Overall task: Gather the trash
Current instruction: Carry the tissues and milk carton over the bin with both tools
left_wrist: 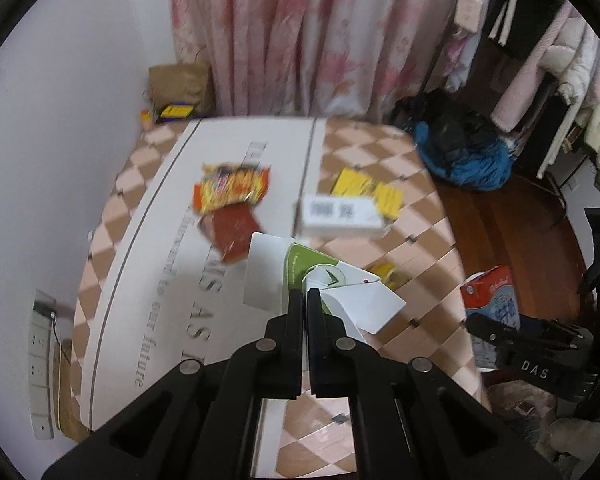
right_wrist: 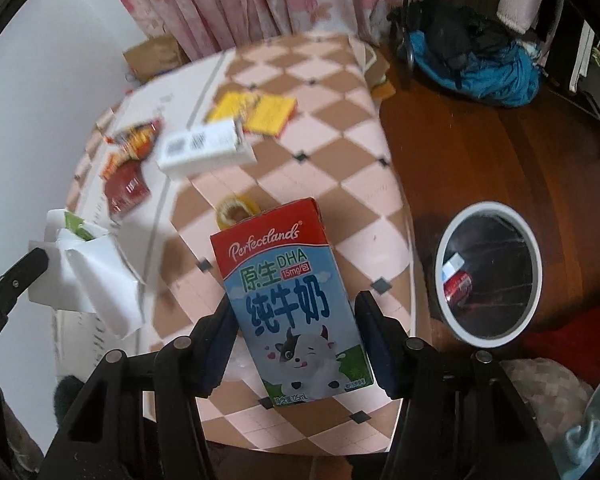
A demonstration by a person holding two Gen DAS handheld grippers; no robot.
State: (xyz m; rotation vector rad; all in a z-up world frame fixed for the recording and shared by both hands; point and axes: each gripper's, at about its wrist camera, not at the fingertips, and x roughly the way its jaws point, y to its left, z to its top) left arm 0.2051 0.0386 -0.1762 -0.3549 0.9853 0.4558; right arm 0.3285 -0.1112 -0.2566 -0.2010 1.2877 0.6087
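Mid-task: right gripper (right_wrist: 296, 312) clamps the milk carton (right_wrist: 290, 300) above the table's near right edge; left gripper (left_wrist: 305, 300) is pinched tight on a torn white-green box (left_wrist: 320, 280) over the table (left_wrist: 380, 148). White bin (right_wrist: 489, 270) on the floor at right already holds some trash. Left on the table: snack wrappers (left_wrist: 230, 194), white box (left_wrist: 340, 216), yellow packets (left_wrist: 370, 190), tape roll (right_wrist: 236, 210). Path to the bin looks clear.

The table (right_wrist: 340, 128) wears a pink-and-tan diamond check with small dark squares at the corners. The milk carton (right_wrist: 296, 300) is red on top, pale blue below, with a black-and-white cartoon cow. At lower right, the bin (right_wrist: 444, 240) has a white rim. The curtain (left_wrist: 300, 32) is pink-flowered, and the snack wrapper (left_wrist: 232, 188) is orange and yellow.
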